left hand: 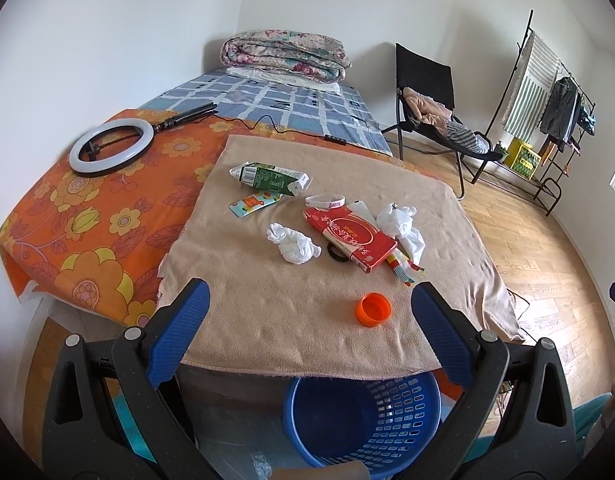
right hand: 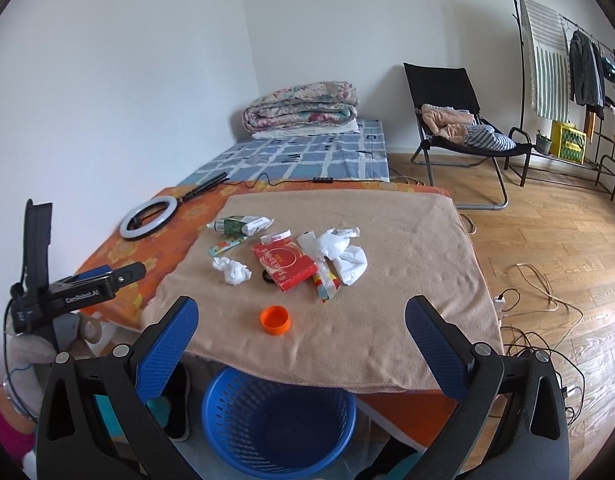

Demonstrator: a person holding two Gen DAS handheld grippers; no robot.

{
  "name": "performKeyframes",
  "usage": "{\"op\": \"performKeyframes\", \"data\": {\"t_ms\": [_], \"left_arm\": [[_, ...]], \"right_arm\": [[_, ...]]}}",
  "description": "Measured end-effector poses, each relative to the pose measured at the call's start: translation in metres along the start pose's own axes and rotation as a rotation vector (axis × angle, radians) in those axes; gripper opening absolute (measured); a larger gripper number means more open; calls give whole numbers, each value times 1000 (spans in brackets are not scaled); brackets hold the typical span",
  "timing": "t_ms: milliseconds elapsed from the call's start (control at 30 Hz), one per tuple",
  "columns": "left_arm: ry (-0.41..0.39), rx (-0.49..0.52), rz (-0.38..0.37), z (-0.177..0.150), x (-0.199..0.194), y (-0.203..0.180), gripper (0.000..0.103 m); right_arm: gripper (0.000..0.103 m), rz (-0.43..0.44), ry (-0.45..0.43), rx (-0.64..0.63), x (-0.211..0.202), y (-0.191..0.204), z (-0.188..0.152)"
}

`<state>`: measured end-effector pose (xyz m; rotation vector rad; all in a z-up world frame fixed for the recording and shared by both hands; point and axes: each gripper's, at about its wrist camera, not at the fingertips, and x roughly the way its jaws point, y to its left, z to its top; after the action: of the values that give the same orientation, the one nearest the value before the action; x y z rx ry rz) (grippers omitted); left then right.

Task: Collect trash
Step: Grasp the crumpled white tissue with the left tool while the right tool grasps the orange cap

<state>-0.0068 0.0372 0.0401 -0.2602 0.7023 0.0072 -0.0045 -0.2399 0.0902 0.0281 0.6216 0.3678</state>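
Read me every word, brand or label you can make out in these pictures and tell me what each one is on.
"GenRobot.AI": white lettering on the black body of the left gripper.
"LAKERS", likely: on the white wristband.
Red box: Chinese characters in white, too blurred to read.
Green carton: barcode and small print, unreadable.
Colourful card: print too small to read.

Both wrist views look forward and slightly down over the near edge of the towel-covered surface (left hand: 307,320), toward the far bed and wall corner. Left view sits nearer and farther left; right view stands back, rightward. Shared: surface, blue basket (left hand: 363,420) below its edge, bed, chair, clothes rack.
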Motion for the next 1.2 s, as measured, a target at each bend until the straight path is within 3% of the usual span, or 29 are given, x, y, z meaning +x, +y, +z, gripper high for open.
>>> {"op": "performKeyframes", "data": {"t_ms": [400,600,967,1133,1200], "left_arm": [[16,16,0,33,-33,-26,100],[42,57,-8,54,-28,-46,96],[186,2,-42,38,52,-31,83],[246,-23,-19,29,104,-4,82],[269,-42,-9,26,126,7,77]], "right_arm": [[103,51,-64,-4,-12,-12,-4],[103,71,-71,17,-10,-21,-7],[103,108,54,-8,42,-12,-24],[103,111,150,-11,90,-6,-33],[103,124,193,-9,114,-4,-37]]}}
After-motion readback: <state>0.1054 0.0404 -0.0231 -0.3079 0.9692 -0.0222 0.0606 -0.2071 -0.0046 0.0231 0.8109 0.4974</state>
